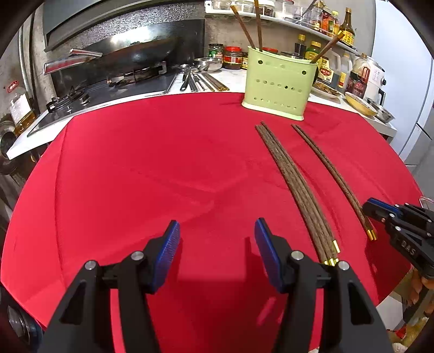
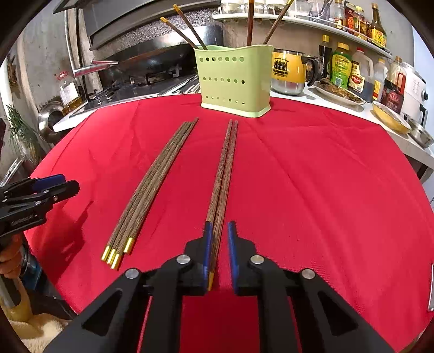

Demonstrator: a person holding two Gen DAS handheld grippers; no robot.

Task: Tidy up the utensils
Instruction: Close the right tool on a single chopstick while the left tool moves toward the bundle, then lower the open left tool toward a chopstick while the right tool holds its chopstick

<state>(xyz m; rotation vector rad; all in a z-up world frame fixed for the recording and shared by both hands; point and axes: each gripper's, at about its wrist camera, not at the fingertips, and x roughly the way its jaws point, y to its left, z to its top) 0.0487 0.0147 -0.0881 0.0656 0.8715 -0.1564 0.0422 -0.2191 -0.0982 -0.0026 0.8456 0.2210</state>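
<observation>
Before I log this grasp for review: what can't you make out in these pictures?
- Right wrist view: whether the right gripper pads touch the chopstick pair; a gap shows on the right.
- Both views: lower ends of chopsticks inside the green holder, hidden by its wall.
- Shelf bottle labels: too small.

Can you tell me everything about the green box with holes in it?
The green holder looks like pale plastic, with rows of round holes and a wider base. It stands upright at the far edge of the red cloth. Four brown chopsticks lean inside it. More chopsticks lie in front, not touching it.
</observation>
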